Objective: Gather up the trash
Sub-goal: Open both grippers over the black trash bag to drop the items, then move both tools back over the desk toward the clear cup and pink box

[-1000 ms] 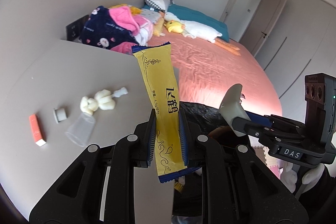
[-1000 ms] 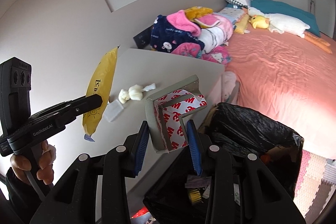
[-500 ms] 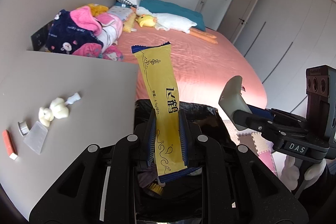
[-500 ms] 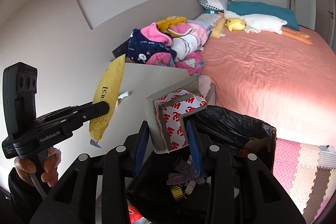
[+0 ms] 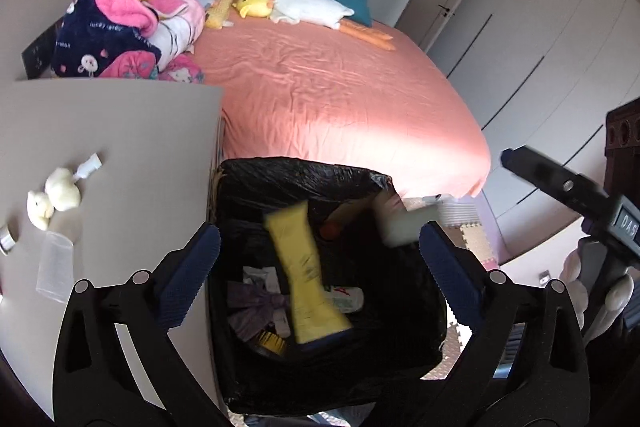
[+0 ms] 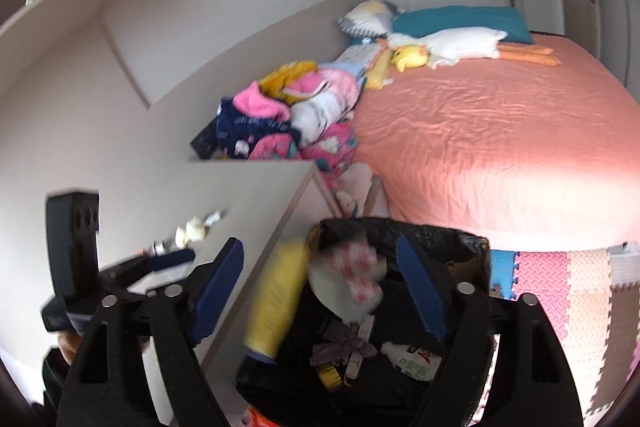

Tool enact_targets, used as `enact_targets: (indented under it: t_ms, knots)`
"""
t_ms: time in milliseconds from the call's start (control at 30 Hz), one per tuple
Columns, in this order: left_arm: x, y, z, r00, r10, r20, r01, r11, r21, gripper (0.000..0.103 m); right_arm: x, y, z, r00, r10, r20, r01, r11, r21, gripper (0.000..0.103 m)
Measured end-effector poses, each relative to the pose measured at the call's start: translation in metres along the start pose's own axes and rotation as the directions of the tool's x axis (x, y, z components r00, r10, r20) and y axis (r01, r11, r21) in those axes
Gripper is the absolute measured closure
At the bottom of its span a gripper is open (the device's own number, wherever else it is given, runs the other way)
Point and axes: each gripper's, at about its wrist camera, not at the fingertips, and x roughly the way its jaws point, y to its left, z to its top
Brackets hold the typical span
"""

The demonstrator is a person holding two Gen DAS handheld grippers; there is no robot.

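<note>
Left wrist view | left claw point(image 5: 320, 259) opening wide, yellow wrapper point(image 5: 308, 275) loose, dropping into black trash bag point(image 5: 248, 179) | right claw point(image 6: 320, 279) opening, red-and-white scrap point(image 6: 352, 279) falling free | advice: hold both claws above the bag until pieces settle inside | tabletop point(image 5: 132, 131) litter remains.

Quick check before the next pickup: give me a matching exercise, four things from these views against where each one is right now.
Things:
1. yellow wrapper
2. clear plastic cup
3. yellow duck toy
4. foam floor mats

Places:
A. lying on its side on the grey tabletop
B. on the floor beside the bed
C. over the open black trash bag, free of both jaws
D. on the pink bed near the pillows

Pairs: 1-C, 2-A, 3-D, 4-B
</note>
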Motion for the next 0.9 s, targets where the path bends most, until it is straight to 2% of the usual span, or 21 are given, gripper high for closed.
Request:
enact_targets:
  t_ms: [100, 267, 900]
  knots:
    - [0.000, 0.003, 0.002, 1.000, 0.008, 0.005, -0.008, 1.000, -0.016, 0.007, -0.005, -0.003, 0.002, 0.999, -0.031, 0.016, 0.031, 1.000, -0.007, 0.023]
    - [-0.001, 0.006, 0.004, 1.000, 0.011, 0.016, -0.011, 1.000, -0.009, 0.007, -0.004, -0.004, 0.002, 0.999, -0.029, 0.012, 0.029, 1.000, -0.005, 0.023]
    - [-0.023, 0.036, -0.011, 0.996, 0.081, 0.033, -0.078, 0.995, -0.068, 0.007, 0.027, 0.035, -0.003, 0.998, 0.027, -0.062, -0.032, 0.996, -0.083, 0.023]
